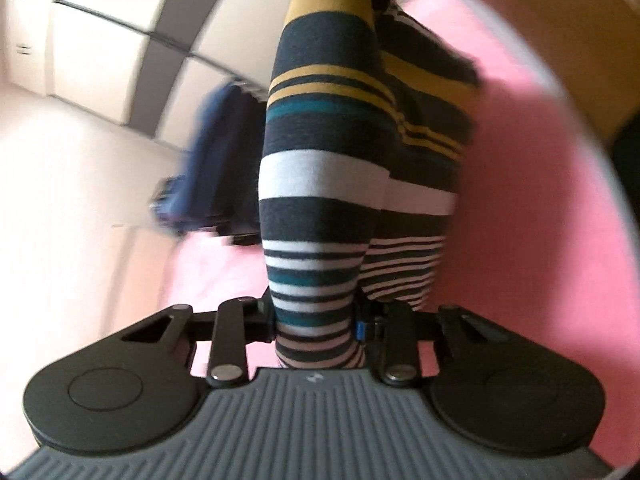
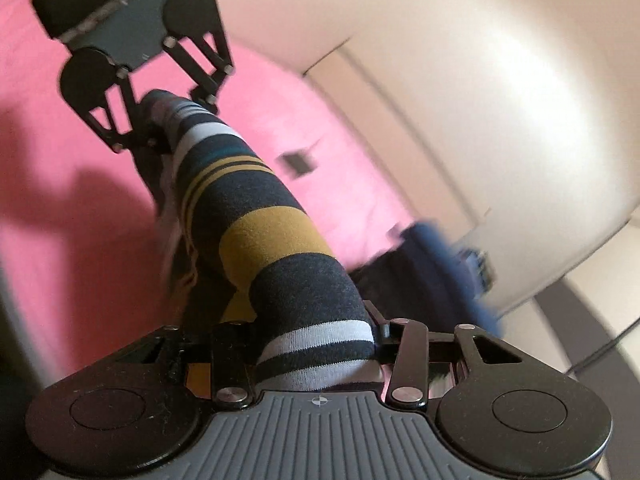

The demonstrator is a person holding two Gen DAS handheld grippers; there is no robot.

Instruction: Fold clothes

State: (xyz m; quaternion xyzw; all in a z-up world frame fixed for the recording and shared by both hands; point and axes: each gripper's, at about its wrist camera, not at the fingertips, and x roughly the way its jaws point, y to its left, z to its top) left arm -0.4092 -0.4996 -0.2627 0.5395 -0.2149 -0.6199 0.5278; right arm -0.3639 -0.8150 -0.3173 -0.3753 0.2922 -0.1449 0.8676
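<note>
Stretching a striped garment (image 1: 320, 160) taut above pink bedding (image 1: 520, 200), left tongs (image 1: 316, 332) and right tongs (image 2: 316, 356) each clamped on it, no legible writing

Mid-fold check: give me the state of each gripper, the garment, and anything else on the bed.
left gripper: shut on the striped garment.
right gripper: shut on the other end.
striped garment: lifted, stretched between both grippers, the rest hanging.
blue clothes: heaped, unfolded, blurred.
pink sheet: spread flat.
</note>
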